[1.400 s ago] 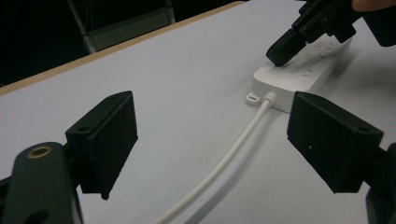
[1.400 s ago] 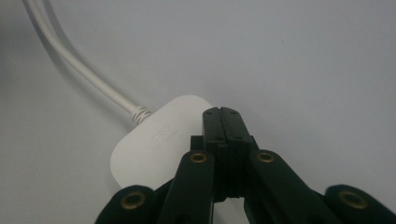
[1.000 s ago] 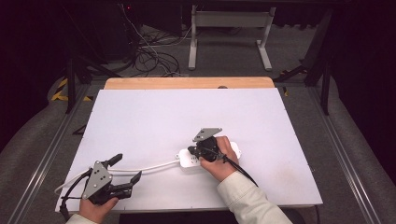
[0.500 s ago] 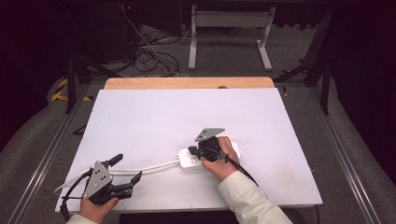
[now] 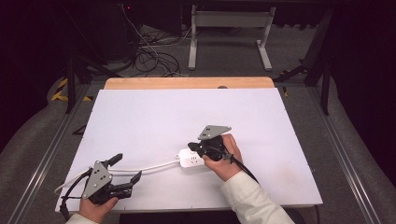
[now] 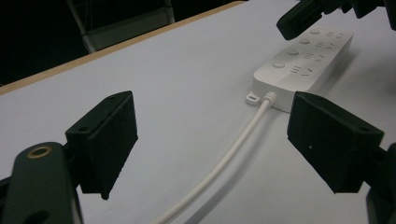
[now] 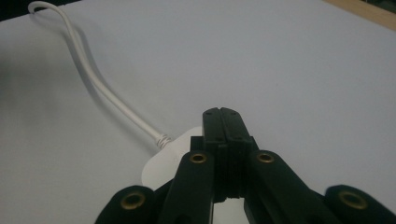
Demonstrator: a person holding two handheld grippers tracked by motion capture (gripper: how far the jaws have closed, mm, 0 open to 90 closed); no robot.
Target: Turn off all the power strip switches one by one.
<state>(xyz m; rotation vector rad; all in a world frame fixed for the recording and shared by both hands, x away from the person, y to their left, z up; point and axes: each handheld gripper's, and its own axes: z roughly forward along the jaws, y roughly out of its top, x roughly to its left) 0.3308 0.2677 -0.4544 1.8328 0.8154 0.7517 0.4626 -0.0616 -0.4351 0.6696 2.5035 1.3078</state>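
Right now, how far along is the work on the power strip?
Done: the right gripper, jaws shut, sits over the white power strip. In hand: it seems about to press a switch button. Left: any press, if intended; the left gripper waits open beside the cord.

light: bright table (image 5: 154, 116), dark surround | shadows: soft | focus: slightly blurred

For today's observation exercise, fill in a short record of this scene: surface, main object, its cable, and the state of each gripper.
surface: white table top
main object: white power strip, lying flat
cable: white cable, runs from the strip toward the left gripper
left gripper: open, jaws either side of the cable, not touching it
right gripper: shut, tips over the power strip
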